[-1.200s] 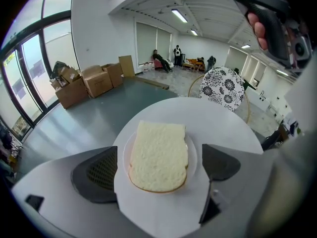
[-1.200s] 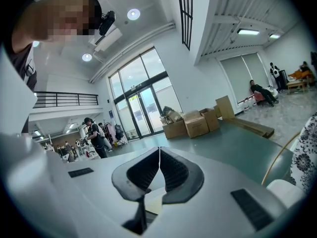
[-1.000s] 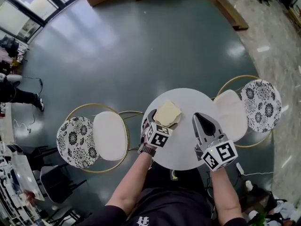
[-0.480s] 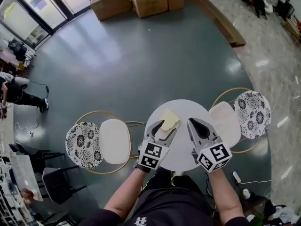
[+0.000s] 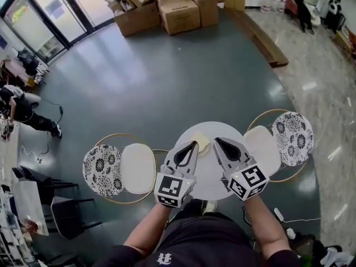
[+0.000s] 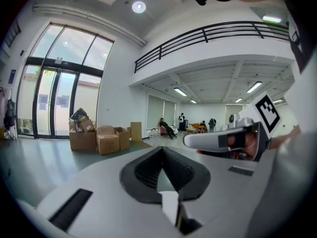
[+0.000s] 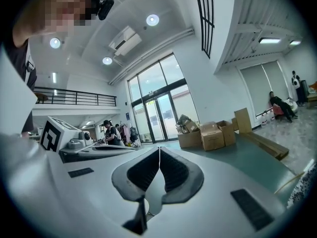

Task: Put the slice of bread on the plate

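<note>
So the slice of bread (image 5: pixel 202 143) is lying flat on the round white desk (image 5: pixel 208 174), and nobody's holding it. Both grippers hang above the desk, pointing roughly level out over the room, so neither gripper view has the bread in it at all.

The left gripper (image 5: pixel 193 144) has its fingers (image 6: pixel 146 170) pressed together with nothing between them; they've just been closing on air. The right gripper (image 5: pixel 216 140) is the same deal, fingers (image 7: pixel 173 170) shut tight and empty.

The bit that matters: from the head view the bread sits below the tips, in the gap between the two grippers, and the left tip overlaps its near edge — so I'd call the left hand the nearer one. Whichever goes in has to open up and tip down first, I reckon. The slice looks close to square, so there's no real long axis to line up with.

Head count:
- one slice of bread
- one desk
- two chairs (image 5: pixel 119 168), one on either side of it
- two grippers
- a handful of cardboard boxes (image 5: pixel 178 10) off across the floor

As for the plate — I honestly can't pick one out on that white top.
</note>
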The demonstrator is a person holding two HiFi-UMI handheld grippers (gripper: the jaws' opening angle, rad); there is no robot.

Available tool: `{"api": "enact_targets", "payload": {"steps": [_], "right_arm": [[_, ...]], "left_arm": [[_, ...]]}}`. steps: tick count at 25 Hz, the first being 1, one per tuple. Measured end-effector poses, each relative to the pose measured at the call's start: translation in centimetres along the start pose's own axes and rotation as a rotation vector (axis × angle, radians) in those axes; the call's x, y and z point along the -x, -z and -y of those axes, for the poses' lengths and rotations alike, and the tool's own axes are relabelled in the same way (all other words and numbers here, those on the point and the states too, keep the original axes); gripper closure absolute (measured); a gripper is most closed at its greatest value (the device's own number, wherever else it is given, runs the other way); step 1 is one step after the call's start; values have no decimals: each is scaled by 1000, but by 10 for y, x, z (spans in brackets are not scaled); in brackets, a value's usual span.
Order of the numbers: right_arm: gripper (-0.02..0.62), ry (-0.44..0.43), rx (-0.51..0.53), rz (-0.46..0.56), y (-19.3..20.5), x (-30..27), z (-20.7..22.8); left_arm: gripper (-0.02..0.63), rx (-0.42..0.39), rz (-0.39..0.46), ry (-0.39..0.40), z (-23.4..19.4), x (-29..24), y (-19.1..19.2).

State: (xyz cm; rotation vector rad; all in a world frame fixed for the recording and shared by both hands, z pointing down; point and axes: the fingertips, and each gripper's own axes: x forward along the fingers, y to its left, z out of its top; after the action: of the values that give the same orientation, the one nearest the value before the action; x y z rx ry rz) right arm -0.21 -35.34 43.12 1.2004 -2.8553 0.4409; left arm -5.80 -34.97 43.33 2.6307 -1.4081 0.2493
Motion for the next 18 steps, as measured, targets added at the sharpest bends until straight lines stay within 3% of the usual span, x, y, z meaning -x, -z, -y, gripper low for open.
{"api": "enact_targets", "payload": {"steps": [5, 18], "right_arm": [[589, -25, 15, 15, -18, 11, -19], [591, -42, 82, 62, -50, 40, -37]], "left_arm": [[600, -12, 67, 3, 19, 19, -30], [600, -46, 140, -8, 50, 35, -66]]}}
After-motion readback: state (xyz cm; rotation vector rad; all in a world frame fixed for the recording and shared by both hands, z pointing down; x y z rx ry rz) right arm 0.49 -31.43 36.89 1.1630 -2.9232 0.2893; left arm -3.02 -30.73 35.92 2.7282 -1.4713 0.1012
